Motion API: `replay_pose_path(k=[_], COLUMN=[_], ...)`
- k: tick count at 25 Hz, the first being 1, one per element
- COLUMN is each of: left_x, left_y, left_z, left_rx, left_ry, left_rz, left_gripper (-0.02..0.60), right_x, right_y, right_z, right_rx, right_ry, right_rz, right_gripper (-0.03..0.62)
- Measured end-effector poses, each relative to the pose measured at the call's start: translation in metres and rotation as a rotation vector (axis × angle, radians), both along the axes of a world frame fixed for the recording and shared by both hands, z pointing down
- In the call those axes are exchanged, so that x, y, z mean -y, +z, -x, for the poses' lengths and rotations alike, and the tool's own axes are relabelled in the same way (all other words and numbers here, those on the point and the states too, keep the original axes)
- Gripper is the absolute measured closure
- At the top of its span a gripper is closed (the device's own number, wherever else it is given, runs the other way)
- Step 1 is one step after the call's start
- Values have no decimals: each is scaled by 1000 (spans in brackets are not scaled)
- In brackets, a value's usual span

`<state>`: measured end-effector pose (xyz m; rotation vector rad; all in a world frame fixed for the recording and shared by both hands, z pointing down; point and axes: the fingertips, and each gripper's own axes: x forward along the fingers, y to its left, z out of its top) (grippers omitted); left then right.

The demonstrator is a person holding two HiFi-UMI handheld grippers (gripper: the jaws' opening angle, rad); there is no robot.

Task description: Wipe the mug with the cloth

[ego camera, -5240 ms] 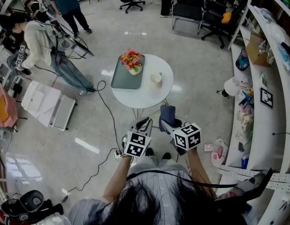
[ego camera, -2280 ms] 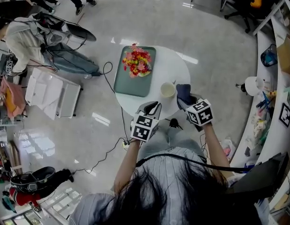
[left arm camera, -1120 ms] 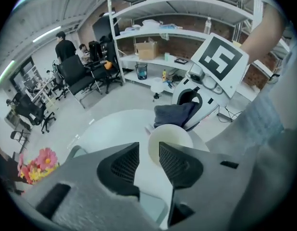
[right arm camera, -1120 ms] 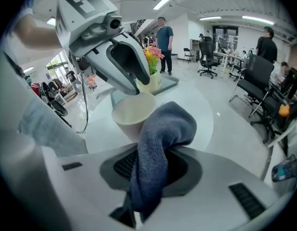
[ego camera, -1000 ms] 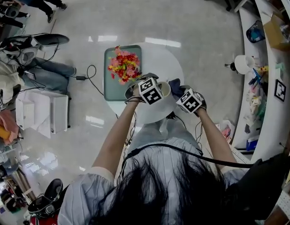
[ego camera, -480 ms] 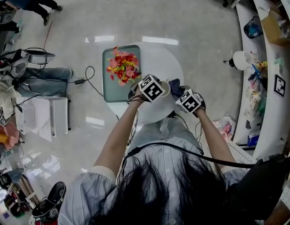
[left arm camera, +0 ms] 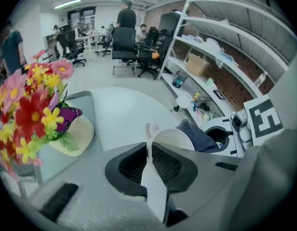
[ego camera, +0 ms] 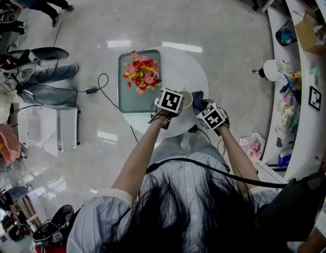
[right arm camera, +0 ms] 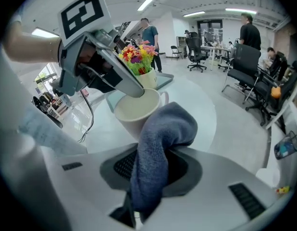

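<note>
A cream mug stands on the round white table. My left gripper is shut on the mug's rim, and the thin white wall of the mug runs up between its jaws. My right gripper is shut on a folded blue cloth. In the right gripper view the cloth stands up out of the jaws and touches the side of the mug, just below the left gripper.
A grey-green tray carries a pot of red and yellow flowers on the table's left half, close to the mug. A black cable trails over the floor on the left. Shelves line the right side.
I have walked up to the table. Over the last second the left gripper has settled on the mug's near-left rim, while the right gripper stays beside the mug with the cloth.
</note>
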<state>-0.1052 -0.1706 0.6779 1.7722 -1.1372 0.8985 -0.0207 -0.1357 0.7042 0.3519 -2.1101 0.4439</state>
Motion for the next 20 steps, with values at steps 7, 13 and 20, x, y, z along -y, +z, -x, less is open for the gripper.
replay_pose_path(k=[7, 13, 20], left_x=[-12, -22, -33], left_y=[-4, -1, 2], left_z=[16, 24, 18], left_rx=[-88, -207, -361], left_ry=[-351, -650, -942], left_rz=[35, 76, 150], left_gripper=[536, 537, 536], right_x=[-6, -14, -22], right_y=[1, -1, -5], right_z=[-1, 1, 5], right_rx=[5, 3, 6], right_ry=[40, 45, 14], right_rz=[-1, -2, -16], right_gripper=[493, 493, 493])
